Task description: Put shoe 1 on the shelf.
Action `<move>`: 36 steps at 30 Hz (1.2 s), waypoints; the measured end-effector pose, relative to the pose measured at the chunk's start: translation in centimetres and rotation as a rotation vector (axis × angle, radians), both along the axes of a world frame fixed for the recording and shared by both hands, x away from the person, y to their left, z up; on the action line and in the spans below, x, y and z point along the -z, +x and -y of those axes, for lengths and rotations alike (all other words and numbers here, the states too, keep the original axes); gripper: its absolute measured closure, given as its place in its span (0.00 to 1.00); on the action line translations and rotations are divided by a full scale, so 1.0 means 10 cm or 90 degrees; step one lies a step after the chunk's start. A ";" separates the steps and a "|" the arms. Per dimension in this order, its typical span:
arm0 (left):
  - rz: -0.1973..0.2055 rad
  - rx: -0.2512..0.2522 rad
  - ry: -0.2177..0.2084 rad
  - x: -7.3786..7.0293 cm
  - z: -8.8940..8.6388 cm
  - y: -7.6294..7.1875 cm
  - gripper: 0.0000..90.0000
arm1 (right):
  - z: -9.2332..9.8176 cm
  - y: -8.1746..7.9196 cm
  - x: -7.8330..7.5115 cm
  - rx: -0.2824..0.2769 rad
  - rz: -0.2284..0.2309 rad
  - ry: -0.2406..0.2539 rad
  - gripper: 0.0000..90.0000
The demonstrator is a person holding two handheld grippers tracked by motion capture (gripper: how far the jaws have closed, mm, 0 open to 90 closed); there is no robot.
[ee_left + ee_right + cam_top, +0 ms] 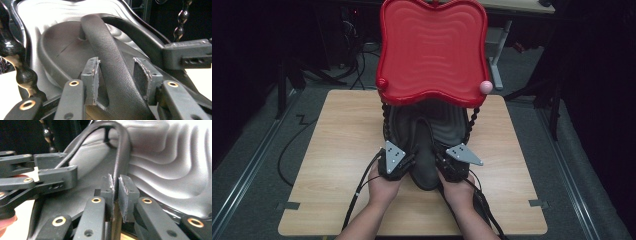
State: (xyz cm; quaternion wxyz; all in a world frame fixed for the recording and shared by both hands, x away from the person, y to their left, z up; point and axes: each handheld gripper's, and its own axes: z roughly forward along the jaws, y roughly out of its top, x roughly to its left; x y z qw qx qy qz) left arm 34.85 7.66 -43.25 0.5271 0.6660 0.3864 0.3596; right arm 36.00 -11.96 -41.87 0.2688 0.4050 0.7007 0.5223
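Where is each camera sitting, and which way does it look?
High view: above the table, looking down and forward; the person's forearms show.
Left gripper view: on the left gripper, facing a sandal strap between its jaws.
Right gripper view: on the right gripper, which pinches the other strap.
Both gripper views share the sandal.

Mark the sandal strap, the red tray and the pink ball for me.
sandal strap (110, 57): left gripper view, broad middle of the strap.
red tray (432, 47): high view, ribbed centre.
pink ball (485, 86): high view, its middle.

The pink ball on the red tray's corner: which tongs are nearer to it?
Right. The right tongs sit below the pink ball on its side of the sandal; the left tongs are across the sandal, farther off.
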 end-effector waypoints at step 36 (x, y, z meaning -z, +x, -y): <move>0.025 -0.046 0.011 -0.03 -0.13 -0.01 0.74 | 0.04 -0.62 0.02 -0.050 -0.017 -0.039 0.76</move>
